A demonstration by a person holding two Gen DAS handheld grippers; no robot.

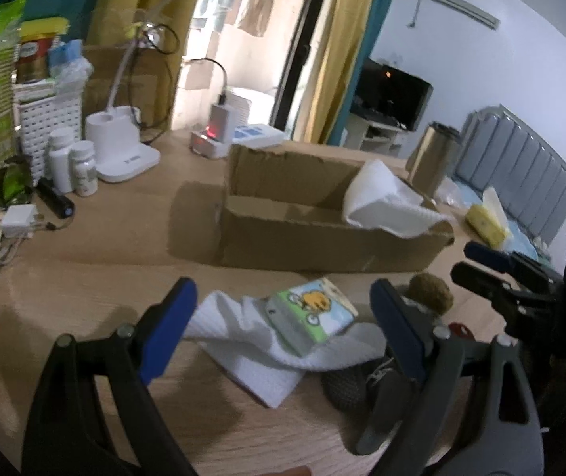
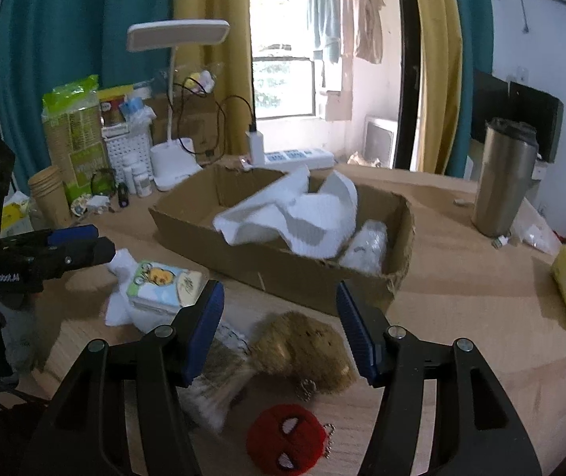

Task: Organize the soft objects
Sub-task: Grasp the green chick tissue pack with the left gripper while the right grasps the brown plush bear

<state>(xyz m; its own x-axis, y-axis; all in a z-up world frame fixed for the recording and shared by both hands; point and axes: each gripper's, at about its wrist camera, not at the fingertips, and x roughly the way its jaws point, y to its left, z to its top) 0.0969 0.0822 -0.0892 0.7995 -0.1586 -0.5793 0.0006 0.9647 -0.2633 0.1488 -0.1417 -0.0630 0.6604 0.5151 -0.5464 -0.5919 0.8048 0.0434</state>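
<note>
- The left gripper (image 1: pixel 283 329) hangs above the wooden table (image 1: pixel 104 261) with its 2 blue-padded jaws spread wide and nothing between them.
- Just ahead of it, between the jaws, lies a white cloth (image 1: pixel 251 353) with a cartoon-printed tissue pack (image 1: pixel 310 313) resting on top.
- The right gripper (image 2: pixel 279 329) is likewise spread wide and holds nothing.
- Straight ahead of it, between the jaws, lies a brown plush toy (image 2: pixel 303 341); a red masked plush ball (image 2: pixel 287 440) sits nearer, low between its arms.
- Beyond both grippers stands an open cardboard box (image 2: pixel 203 230), holding a crumpled white towel (image 2: pixel 295 214) and a plastic-wrapped bundle (image 2: pixel 366 246) at its right end.
</note>
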